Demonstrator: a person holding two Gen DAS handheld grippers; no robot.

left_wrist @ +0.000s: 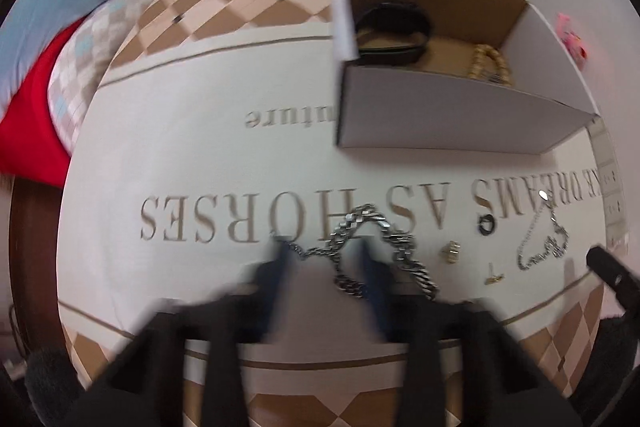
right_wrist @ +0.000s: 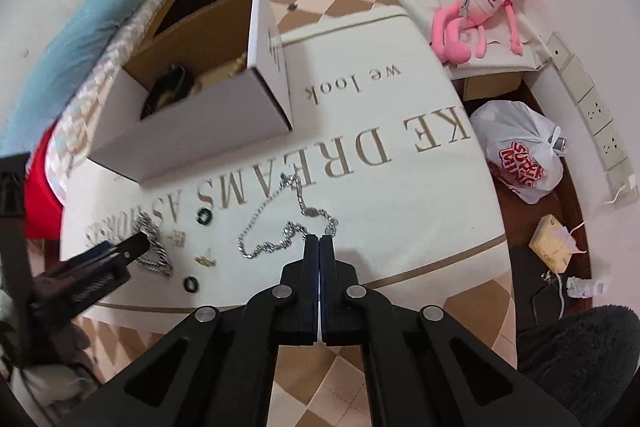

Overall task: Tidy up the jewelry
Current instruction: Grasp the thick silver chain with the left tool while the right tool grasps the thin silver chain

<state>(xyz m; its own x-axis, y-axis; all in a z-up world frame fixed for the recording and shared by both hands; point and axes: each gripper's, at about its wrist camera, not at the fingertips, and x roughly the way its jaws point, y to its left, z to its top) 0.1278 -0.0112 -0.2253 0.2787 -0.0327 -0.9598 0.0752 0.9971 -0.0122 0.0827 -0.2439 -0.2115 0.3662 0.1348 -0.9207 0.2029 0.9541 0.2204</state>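
Your left gripper (left_wrist: 322,259) has its jaws wide apart, straddling the heavy silver chain (left_wrist: 376,247) near the tabletop's (left_wrist: 200,155) front edge. Your right gripper (right_wrist: 319,241) has its jaws pressed together, tips at the thin silver necklace (right_wrist: 288,223). The open cardboard box (right_wrist: 192,143) sits toward the back, already holding jewelry.

Right gripper (right_wrist: 319,241): matte black linkage arms, four silver round pivot screws, dark-blue finger pads. Left gripper (left_wrist: 322,261): same black build, blue pads.
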